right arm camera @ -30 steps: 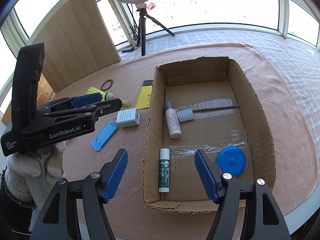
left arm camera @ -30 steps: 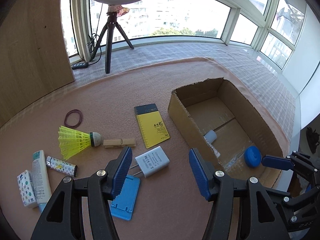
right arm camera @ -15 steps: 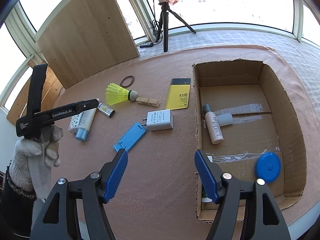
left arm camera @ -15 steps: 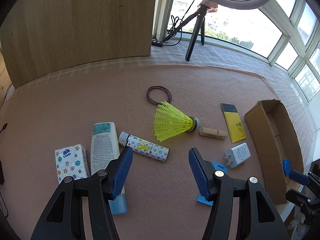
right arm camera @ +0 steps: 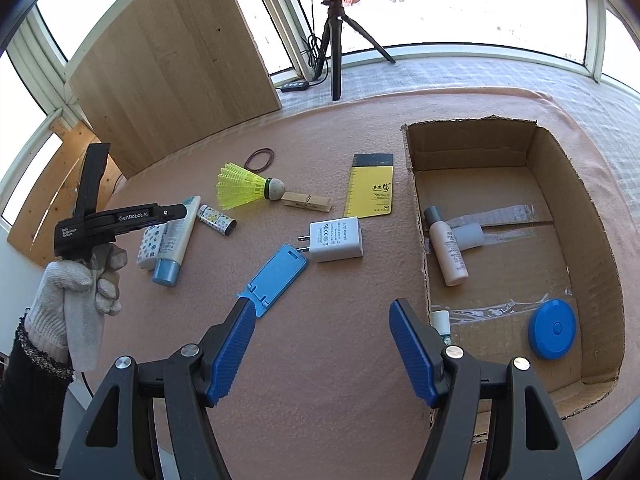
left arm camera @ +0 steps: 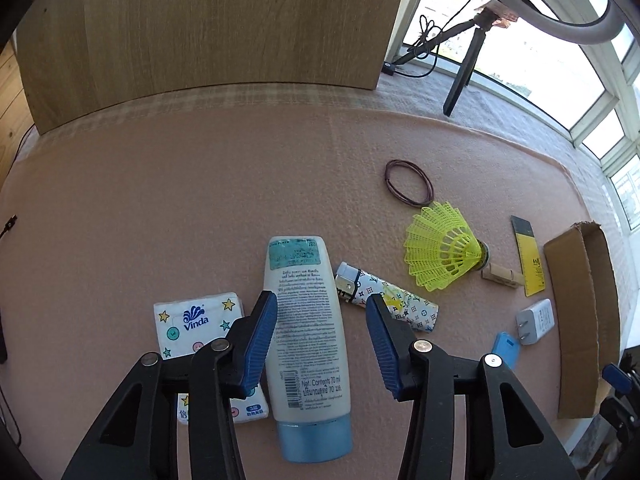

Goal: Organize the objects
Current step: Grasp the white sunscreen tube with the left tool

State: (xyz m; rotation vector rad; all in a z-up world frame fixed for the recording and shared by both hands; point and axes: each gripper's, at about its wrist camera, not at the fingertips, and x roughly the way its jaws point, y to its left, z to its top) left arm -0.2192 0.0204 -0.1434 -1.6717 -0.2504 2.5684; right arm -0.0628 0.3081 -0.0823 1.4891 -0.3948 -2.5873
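Sunlit windows curve round a worktop (left arm camera: 200,184) laid with pink felt, a wooden panel (left arm camera: 200,24) standing at its far edge.

Left wrist view: the left gripper (left arm camera: 320,336) points steeply down over a white tube (left arm camera: 306,320) with a blue cap, which lies between the jaws. They are closing, but a gap shows on each side, so nothing is gripped yet. Touching the tube's left side is a tissue pack (left arm camera: 192,320); just right lies a patterned lighter (left arm camera: 384,300). Farther right sit a shuttlecock (left arm camera: 444,256), hair ties (left arm camera: 408,182), clothespin (left arm camera: 502,275), yellow notepad (left arm camera: 530,264), charger (left arm camera: 536,320) and the box (left arm camera: 576,320).

To grip well, I judge the pads should meet the tube across its middle, low enough to clear the tissue pack and not nudge the lighter, then lift straight before carrying to the box.

A second ago this camera looked over the charger and box; it has since swung left across the worktop, and the jaws have narrowed.

Right wrist view: the right gripper (right arm camera: 322,348) hangs half open and empty above bare felt, near a blue stand (right arm camera: 276,276) and the box's near wall (right arm camera: 428,280). Inside lie a bottle (right arm camera: 448,248), a round blue case (right arm camera: 554,334) and a stick partly hidden by the wall. A gloved hand (right arm camera: 80,280) holds the left gripper over the tube. A second ago this gripper sat over the box; it has since shifted left, its opening unchanged.
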